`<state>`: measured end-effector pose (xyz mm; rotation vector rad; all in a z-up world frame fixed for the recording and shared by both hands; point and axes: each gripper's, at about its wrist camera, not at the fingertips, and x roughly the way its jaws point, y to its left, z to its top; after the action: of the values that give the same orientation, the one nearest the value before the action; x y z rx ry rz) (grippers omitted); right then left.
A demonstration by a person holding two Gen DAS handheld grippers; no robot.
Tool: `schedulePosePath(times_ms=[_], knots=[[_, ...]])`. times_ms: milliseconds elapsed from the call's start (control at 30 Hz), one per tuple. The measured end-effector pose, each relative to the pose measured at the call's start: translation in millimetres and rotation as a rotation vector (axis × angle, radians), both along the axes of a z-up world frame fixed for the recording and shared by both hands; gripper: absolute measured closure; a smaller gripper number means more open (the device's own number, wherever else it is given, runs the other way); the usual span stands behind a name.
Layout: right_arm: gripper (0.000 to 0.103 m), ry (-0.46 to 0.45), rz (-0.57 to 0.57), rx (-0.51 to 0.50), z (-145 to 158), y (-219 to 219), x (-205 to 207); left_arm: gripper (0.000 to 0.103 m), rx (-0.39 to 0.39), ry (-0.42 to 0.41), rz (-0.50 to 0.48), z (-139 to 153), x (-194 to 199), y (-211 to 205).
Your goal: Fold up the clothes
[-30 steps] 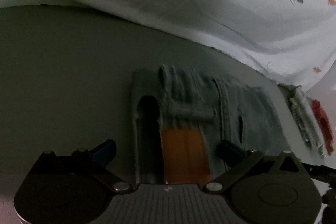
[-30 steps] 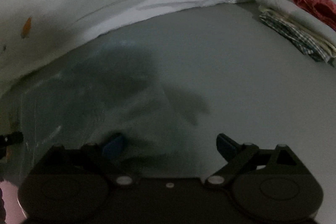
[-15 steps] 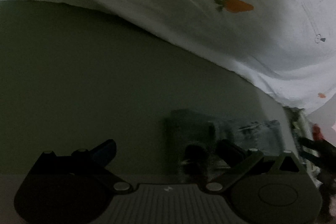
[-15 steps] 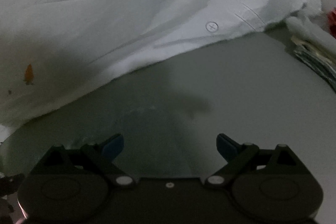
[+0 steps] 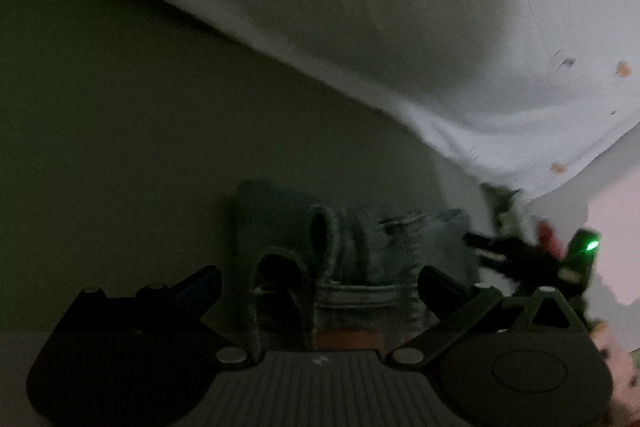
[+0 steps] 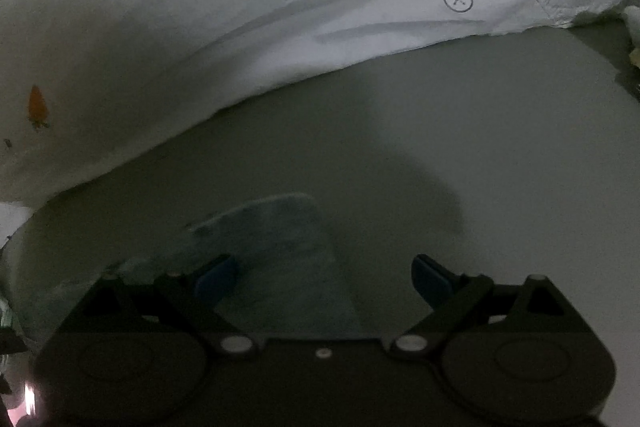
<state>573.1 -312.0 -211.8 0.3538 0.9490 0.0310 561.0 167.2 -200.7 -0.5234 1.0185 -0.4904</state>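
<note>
Folded light-blue jeans [image 5: 352, 247] lie on the grey surface [image 5: 140, 147], with an orange patch at the waistband near the camera. My left gripper [image 5: 320, 287] is open, its fingers either side of the jeans' near edge, holding nothing. In the right wrist view the jeans [image 6: 276, 239] lie just ahead. My right gripper [image 6: 324, 271] is open and empty over their edge. It also shows in the left wrist view [image 5: 520, 263], with a green light, at the jeans' right side.
A white sheet with carrot prints [image 5: 400, 27] drapes along the back; it also shows in the right wrist view [image 6: 240, 7]. A pile of folded clothes [image 6: 632, 39] sits at the far right edge. Bare grey surface [image 6: 480, 147] spreads to the right of the jeans.
Both views shifted. The jeans look shorter and more compact than a second ago. The right gripper has come into the left view beside the jeans. Both grippers stay open.
</note>
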Motion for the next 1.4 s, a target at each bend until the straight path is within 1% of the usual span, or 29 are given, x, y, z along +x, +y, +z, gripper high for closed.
schedulePosePath(times_ms=[67, 167, 200, 233, 267, 333, 400, 433, 467, 500, 533, 567, 633, 667, 700, 733, 800, 833, 900, 933, 967, 1100, 1233, 1267, 1400], knots=[[0.007, -0.003, 0.007, 0.035, -2, -3, 3, 0.0, 0.037, 0.003, 0.001, -4, 4, -9], [0.006, 0.008, 0.037, 0.047, -8, -4, 6, 0.0, 0.05, -0.03, 0.0, -4, 8, -19], [0.005, 0.012, 0.04, 0.04, -11, -5, 11, 0.0, 0.071, -0.053, -0.012, -3, 8, -25], [0.002, 0.002, 0.06, 0.025, -13, -2, 12, 0.0, 0.094, -0.07, -0.022, -3, 10, -30], [0.001, -0.007, 0.083, 0.0, -14, 3, 13, 0.0, 0.111, -0.082, -0.026, -2, 11, -34], [0.0, -0.028, 0.109, -0.053, -17, 14, 13, 0.0, 0.136, -0.099, -0.03, -1, 12, -41], [0.003, -0.048, 0.128, -0.07, -18, 20, 12, 0.0, 0.136, -0.105, -0.024, -1, 10, -40], [0.012, -0.058, 0.135, -0.067, -17, 21, 10, 0.001, 0.133, -0.107, -0.019, -2, 9, -38], [0.035, -0.067, 0.152, -0.052, -16, 21, 8, 0.001, 0.128, -0.109, -0.012, -1, 7, -37], [0.048, -0.076, 0.179, -0.015, -13, 21, 3, 0.005, 0.123, -0.112, 0.003, -1, 4, -37], [0.06, -0.087, 0.176, -0.026, -9, 26, -3, 0.012, 0.123, -0.122, 0.029, 0, 1, -41], [0.07, -0.107, 0.196, -0.088, -5, 36, -9, 0.016, 0.144, -0.139, 0.05, 2, -2, -49], [0.08, -0.145, 0.238, -0.229, 4, 57, -23, 0.034, 0.223, -0.176, 0.089, 10, -12, -66], [0.084, -0.165, 0.23, -0.261, 12, 65, -30, 0.039, 0.246, -0.183, 0.113, 14, -17, -70], [0.086, -0.185, 0.221, -0.293, 19, 72, -37, 0.049, 0.268, -0.19, 0.138, 19, -23, -74], [0.087, -0.208, 0.194, -0.278, 30, 73, -44, 0.055, 0.273, -0.193, 0.158, 24, -28, -75], [0.088, -0.255, 0.165, -0.225, 52, 75, -62, 0.059, 0.235, -0.188, 0.183, 34, -36, -70], [0.089, -0.282, 0.171, -0.243, 62, 81, -73, 0.061, 0.217, -0.185, 0.196, 39, -41, -68], [0.092, -0.339, 0.209, -0.343, 81, 95, -98, 0.061, 0.204, -0.218, 0.204, 53, -55, -66], [0.092, -0.372, 0.212, -0.39, 92, 102, -113, 0.062, 0.198, -0.243, 0.203, 62, -64, -66], [0.092, -0.401, 0.192, -0.419, 101, 105, -127, 0.062, 0.184, -0.27, 0.203, 72, -73, -67], [0.093, -0.534, 0.086, -0.477, 144, 117, -187, 0.062, 0.15, -0.385, 0.178, 115, -104, -73], [0.093, -0.645, 0.031, -0.51, 189, 123, -234, 0.062, 0.126, -0.461, 0.092, 149, -115, -100], [0.093, -0.663, 0.012, -0.513, 199, 122, -243, 0.062, 0.12, -0.479, 0.071, 157, -117, -107], [0.093, -0.72, -0.097, -0.576, 231, 110, -283, 0.062, 0.096, -0.554, -0.016, 191, -127, -134]])
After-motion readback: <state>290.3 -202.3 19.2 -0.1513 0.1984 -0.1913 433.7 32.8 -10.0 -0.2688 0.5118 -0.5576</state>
